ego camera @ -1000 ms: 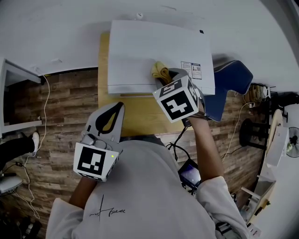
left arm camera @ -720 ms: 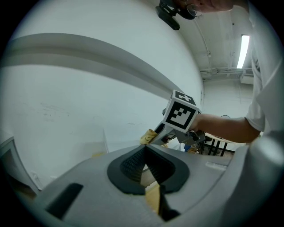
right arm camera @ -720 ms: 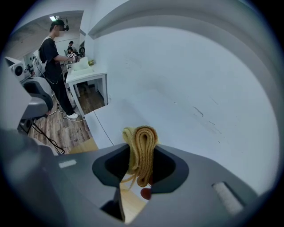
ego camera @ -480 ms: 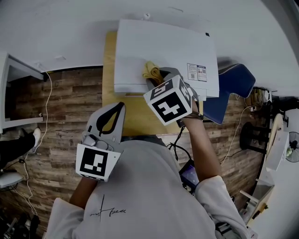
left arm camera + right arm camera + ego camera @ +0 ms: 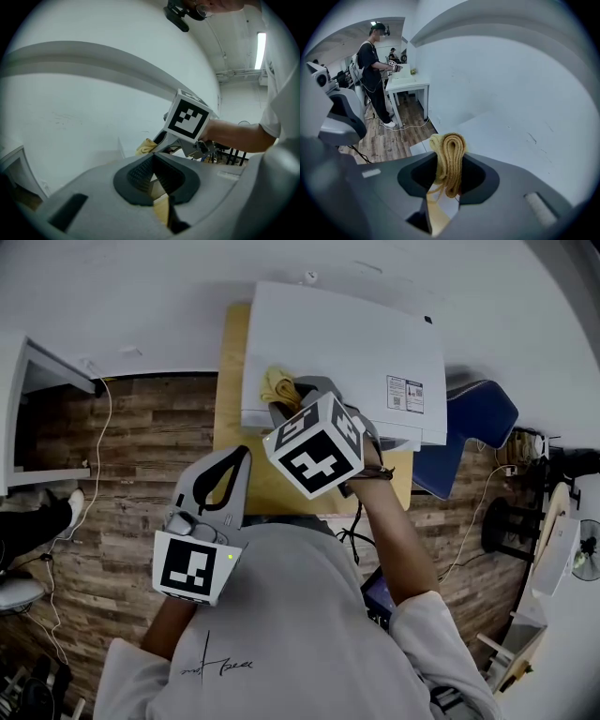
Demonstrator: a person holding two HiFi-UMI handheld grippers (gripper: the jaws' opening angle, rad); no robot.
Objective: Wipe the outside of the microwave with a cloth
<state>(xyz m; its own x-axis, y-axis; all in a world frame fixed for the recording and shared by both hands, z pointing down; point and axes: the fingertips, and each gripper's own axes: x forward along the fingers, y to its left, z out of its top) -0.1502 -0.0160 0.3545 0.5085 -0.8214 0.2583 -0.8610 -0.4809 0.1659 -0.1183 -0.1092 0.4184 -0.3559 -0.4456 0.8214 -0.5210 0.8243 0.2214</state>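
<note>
The right gripper (image 5: 292, 396) has its jaws clamped on a folded yellow cloth (image 5: 277, 386), which bulges out just past its tips and sits at the near left corner of the microwave (image 5: 347, 334) top. Most of that white top lies ahead and to the right of the gripper, its long axis running across the jaws. The left gripper (image 5: 234, 465), jaws together and empty, hangs back near the body, well apart from the microwave. The marker cube hides whether cloth and surface actually touch, and the microwave's front and sides are out of sight.
</note>
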